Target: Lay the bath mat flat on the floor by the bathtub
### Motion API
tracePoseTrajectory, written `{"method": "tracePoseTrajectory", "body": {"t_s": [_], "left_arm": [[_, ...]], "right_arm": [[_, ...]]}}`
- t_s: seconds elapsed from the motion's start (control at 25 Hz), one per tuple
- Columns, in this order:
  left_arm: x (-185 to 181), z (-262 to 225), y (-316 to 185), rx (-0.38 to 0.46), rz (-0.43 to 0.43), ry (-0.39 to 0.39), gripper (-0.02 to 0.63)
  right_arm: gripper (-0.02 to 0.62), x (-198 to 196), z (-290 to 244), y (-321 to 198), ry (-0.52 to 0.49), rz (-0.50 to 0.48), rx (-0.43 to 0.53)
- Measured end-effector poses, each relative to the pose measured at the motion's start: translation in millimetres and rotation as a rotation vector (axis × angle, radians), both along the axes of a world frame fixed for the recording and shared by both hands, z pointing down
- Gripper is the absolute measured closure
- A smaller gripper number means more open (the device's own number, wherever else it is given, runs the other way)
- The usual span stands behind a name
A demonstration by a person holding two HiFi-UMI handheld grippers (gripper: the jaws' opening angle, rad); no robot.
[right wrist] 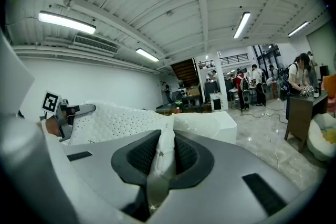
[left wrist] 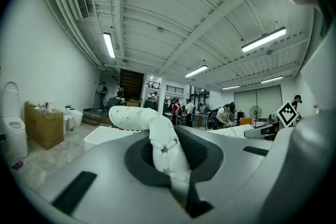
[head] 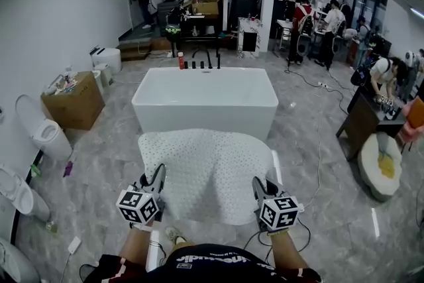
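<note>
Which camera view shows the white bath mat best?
The head view: almost the whole bath mat shows, held between the left gripper and the right gripper before the bathtub. The left gripper view shows only a bunched edge in its jaws; the right gripper view, a pinched edge and some dotted surface.

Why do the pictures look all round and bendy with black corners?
Head view: the wide lens bends the walls. Left gripper view and right gripper view: fisheye circles, so corners stay black; the ceiling lights blow out white, and the close-up bath mat looks soft.
</note>
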State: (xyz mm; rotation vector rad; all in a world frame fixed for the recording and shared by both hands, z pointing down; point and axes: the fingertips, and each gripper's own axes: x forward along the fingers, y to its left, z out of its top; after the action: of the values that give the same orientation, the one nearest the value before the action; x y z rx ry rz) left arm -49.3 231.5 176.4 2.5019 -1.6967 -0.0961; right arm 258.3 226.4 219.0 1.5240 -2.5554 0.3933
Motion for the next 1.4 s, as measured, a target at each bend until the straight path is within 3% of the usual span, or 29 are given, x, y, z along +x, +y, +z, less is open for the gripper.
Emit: {"method": "tracePoseTrajectory", "body": {"t_s": [0.64, 1.4], "left_arm": [[2.1, -7.5, -4.3, -0.019, 0.005, -0.005, 0.575], [-18.4, -2.1, -89.5, -0.024, 0.070, 0.067, 0.575]], "right_arm": [[0.532, -1.5, 6.2, -0.6, -0.015, -0.010, -0.039], [0.532, -30.8, -8.1, -64.9, 0.042, 0.036, -0.063]]}}
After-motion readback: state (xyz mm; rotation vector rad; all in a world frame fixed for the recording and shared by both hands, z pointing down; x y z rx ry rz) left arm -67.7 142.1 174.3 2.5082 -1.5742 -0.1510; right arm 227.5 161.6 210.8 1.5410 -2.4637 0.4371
